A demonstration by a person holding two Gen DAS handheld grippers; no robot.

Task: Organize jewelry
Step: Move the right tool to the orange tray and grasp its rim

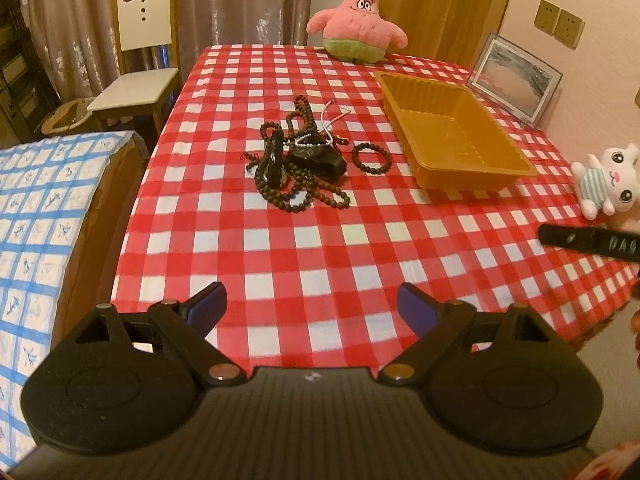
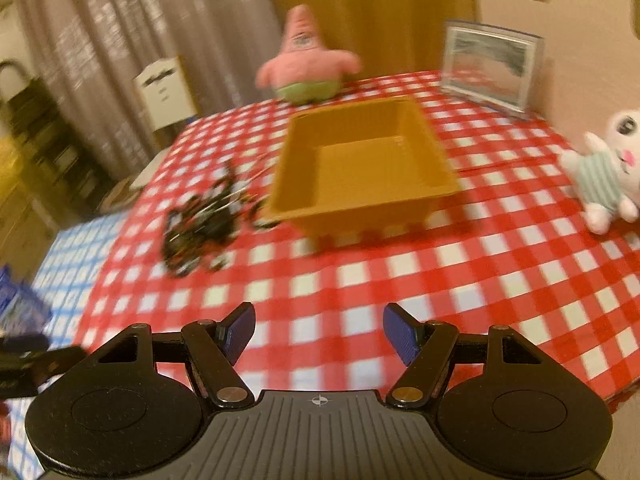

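yellow tray [image 1: 516, 168] bare inside; bead jewelry pile [image 1: 296, 160] just beside it.

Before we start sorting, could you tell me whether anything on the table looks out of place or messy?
Yes: the bead necklaces lie in one tangled heap on the checked tablecloth, left of the orange tray, which holds nothing. One bead bracelet lies separate.

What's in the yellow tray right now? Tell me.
Empty. The yellow tray shows only its bare ribbed floor in both views; the beaded jewelry lies piled on the checkered tablecloth beside it.
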